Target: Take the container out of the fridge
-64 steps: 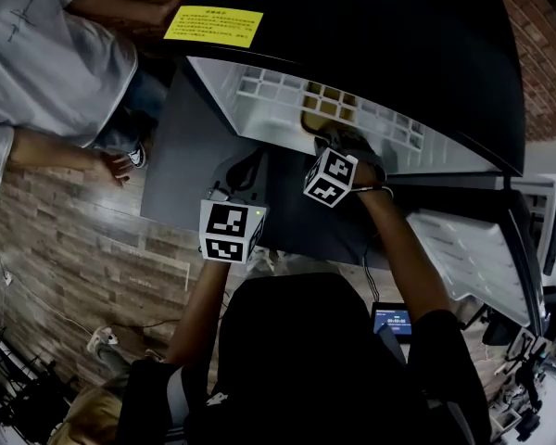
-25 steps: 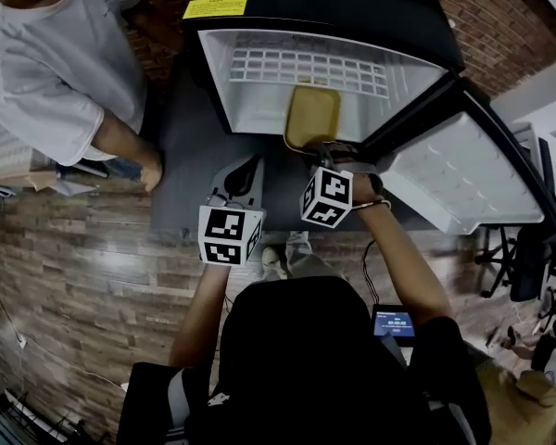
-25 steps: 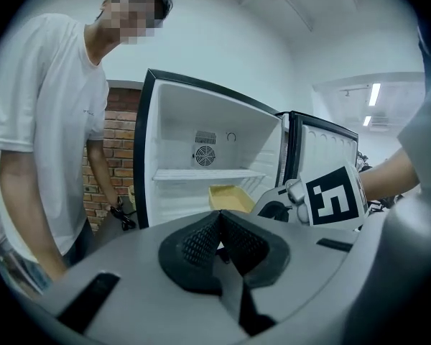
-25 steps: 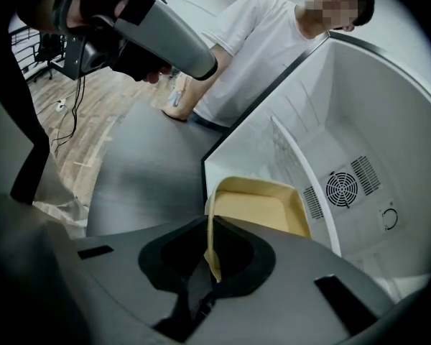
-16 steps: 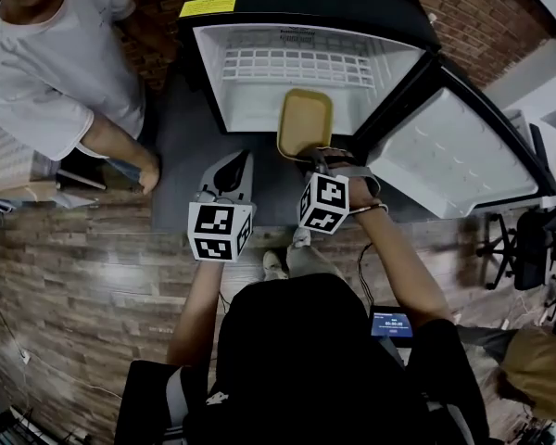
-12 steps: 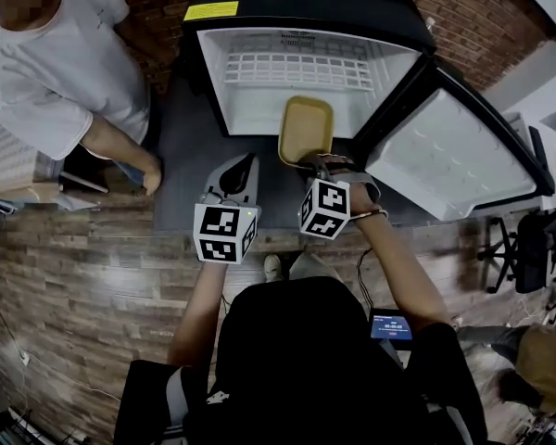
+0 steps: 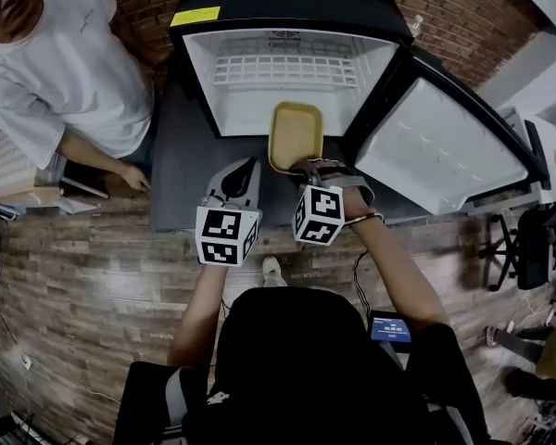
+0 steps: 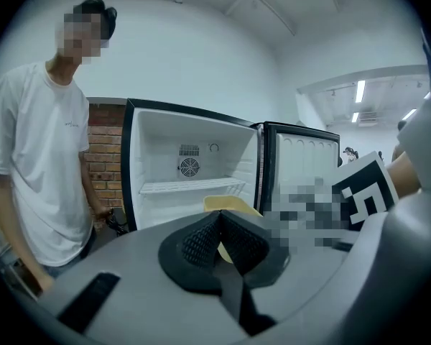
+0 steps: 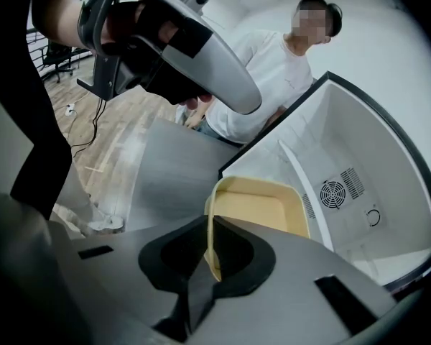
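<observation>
A shallow yellow container (image 7: 295, 135) hangs in front of the open fridge (image 7: 287, 77), clear of its shelf. My right gripper (image 7: 301, 167) is shut on the container's near rim (image 9: 210, 228), and the tray (image 9: 262, 208) reaches out toward the fridge interior (image 9: 345, 185). My left gripper (image 7: 246, 169) hovers to the left of the container with its jaws shut and nothing between them (image 8: 220, 218). In the left gripper view the container (image 8: 226, 205) shows just behind the fingertips, in front of the fridge (image 8: 190, 171).
The fridge door (image 7: 440, 146) is swung open to the right. A person in a white T-shirt (image 7: 60, 68) stands at the fridge's left, hand near its side. A dark grey mat (image 7: 190, 174) lies before the fridge on the wood floor (image 7: 83, 286). A wire shelf (image 7: 283, 69) is inside.
The right gripper has drawn the yellow container out of the fridge and toward me. The fridge door has swung fully open. The left gripper stays shut beside it.
</observation>
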A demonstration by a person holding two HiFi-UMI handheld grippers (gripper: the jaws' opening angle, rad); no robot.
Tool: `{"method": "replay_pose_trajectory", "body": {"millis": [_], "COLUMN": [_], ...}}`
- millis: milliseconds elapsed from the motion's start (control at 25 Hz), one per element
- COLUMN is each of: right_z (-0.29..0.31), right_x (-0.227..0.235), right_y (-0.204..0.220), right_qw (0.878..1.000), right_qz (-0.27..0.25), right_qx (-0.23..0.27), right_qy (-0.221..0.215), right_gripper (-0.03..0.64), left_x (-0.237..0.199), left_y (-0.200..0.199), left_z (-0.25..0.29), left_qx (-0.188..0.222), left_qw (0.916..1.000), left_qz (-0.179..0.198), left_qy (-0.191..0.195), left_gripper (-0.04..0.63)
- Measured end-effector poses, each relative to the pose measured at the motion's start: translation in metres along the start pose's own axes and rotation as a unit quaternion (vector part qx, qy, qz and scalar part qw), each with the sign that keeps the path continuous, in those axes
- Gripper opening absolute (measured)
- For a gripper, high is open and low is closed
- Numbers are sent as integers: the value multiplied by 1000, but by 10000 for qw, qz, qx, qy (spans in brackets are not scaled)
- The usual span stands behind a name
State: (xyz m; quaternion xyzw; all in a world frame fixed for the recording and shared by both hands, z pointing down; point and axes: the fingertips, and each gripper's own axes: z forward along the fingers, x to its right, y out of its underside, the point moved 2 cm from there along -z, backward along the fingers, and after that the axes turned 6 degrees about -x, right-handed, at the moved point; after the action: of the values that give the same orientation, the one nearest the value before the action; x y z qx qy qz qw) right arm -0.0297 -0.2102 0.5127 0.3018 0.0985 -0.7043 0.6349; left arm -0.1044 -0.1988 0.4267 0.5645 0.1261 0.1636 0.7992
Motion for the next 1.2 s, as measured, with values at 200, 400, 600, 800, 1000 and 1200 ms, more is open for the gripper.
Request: {"method": "replay_pose_trajectory", "body": {"millis": [200, 400, 600, 800, 1000, 1200], "right_z": [-22, -40, -60, -82, -106, -129], "right_x": [-18, -34, -56, -79, -103, -122], "right_y": [8, 13, 13, 17, 23, 32], "right_qw": [9999, 9997, 9995, 9993, 9991, 9988], "right_qz": [-105, -159, -187, -203, -232, -281], "right_qx": [59, 151, 262, 325, 342, 342], "right_qy": [-37, -58, -24, 26, 83, 186], "right_gripper": [54, 54, 54, 54, 54, 54], "left_x": [23, 43, 62, 88, 113, 139], "left_y": [-2, 1, 9, 14, 16, 17], "left_z": [-19, -38, -61, -86, -109, -130], "left_qx": [6, -20, -16, 32, 110, 233], "left_qw": [9999, 9998, 9995, 9993, 9991, 9987], "left_qz": [-24, -30, -45, -17, 12, 39], "left_qy": [-114, -193, -315, -368, -404, -442], "left_gripper": [14, 14, 14, 14, 14, 14]}}
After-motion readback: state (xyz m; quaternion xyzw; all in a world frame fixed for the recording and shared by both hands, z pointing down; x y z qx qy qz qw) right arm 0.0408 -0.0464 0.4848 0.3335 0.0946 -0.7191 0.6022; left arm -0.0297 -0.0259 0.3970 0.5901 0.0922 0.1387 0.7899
